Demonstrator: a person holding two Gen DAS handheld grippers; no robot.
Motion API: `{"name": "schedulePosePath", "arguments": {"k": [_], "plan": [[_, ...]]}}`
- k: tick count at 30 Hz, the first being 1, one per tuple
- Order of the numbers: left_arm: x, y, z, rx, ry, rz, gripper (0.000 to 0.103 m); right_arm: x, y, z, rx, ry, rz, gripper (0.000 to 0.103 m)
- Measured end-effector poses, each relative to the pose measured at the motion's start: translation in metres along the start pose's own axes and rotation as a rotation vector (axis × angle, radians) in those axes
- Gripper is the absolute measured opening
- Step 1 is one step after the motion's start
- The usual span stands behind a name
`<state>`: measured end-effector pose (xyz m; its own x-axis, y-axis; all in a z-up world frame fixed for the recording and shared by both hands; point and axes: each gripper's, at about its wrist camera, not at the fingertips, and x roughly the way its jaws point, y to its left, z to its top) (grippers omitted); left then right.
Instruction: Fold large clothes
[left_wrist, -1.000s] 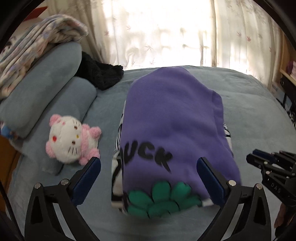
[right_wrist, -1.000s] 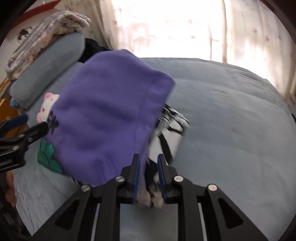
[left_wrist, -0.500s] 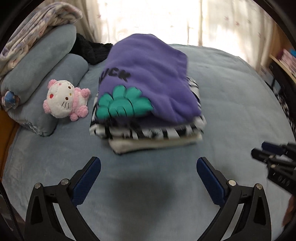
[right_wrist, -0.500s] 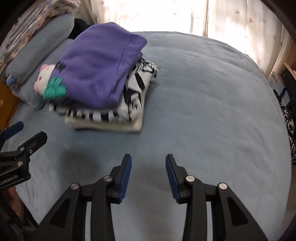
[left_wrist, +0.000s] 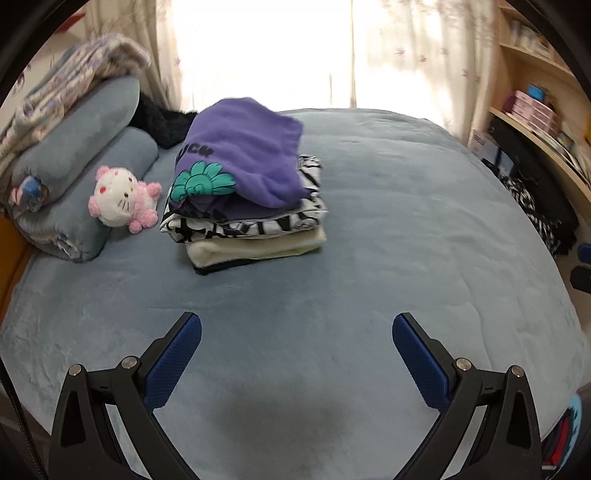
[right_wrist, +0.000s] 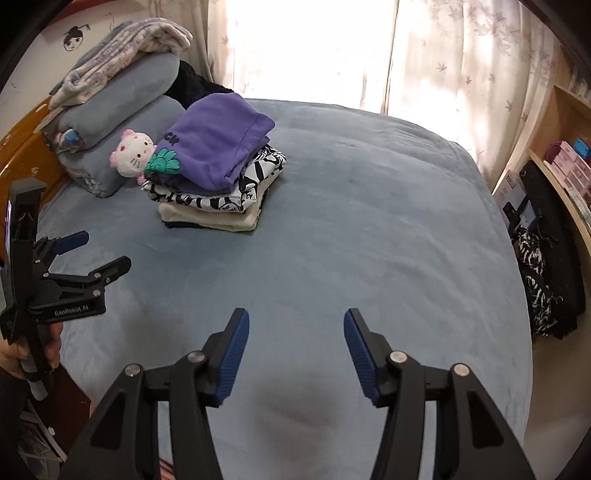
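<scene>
A folded purple sweatshirt (left_wrist: 251, 155) with a green print lies on top of a stack of folded clothes: a black-and-white garment (left_wrist: 258, 221) and a cream one (left_wrist: 255, 249) under it. The stack sits on the blue bed, far from both grippers; it also shows in the right wrist view (right_wrist: 218, 147). My left gripper (left_wrist: 295, 328) is open and empty over the near part of the bed. It also shows at the left of the right wrist view (right_wrist: 99, 254). My right gripper (right_wrist: 295, 328) is open and empty.
A white and pink plush cat (left_wrist: 122, 199) lies left of the stack against rolled blue pillows (left_wrist: 81, 147). A black garment (left_wrist: 162, 122) lies behind them. The blue bedcover (left_wrist: 406, 221) spreads wide. Shelves and a dark bag (right_wrist: 546, 266) stand at the right.
My right gripper let go of the clothes and opened. Both grippers drew back from the stack, which now lies farther away on the bed.
</scene>
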<state>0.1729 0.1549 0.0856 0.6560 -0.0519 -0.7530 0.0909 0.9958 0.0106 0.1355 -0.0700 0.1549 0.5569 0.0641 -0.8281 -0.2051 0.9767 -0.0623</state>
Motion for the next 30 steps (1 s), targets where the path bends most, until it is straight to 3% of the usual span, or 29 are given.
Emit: {"name": "schedulePosePath", "arguments": {"k": [7,11,19,24,30], "plan": [[-0.056,-0.049,-0.046,0.025,-0.070,-0.009,0.102,-0.003,0.003,-0.059,0.051,-0.043,0.058,0.053],[-0.069,-0.069,-0.073,0.018,-0.112,0.027,0.102,-0.002,0.011,-0.090,0.079,-0.103,0.037,0.053],[-0.066,-0.089,-0.119,-0.063,-0.117,0.040,0.102,0.013,0.010,-0.142,0.211,-0.143,0.055,0.058],[-0.052,-0.091,-0.129,-0.107,-0.059,-0.016,0.102,0.019,0.005,-0.155,0.270,-0.137,0.061,0.061],[-0.047,-0.097,-0.133,-0.118,-0.043,-0.027,0.102,0.019,0.006,-0.163,0.262,-0.146,0.058,0.062]]}}
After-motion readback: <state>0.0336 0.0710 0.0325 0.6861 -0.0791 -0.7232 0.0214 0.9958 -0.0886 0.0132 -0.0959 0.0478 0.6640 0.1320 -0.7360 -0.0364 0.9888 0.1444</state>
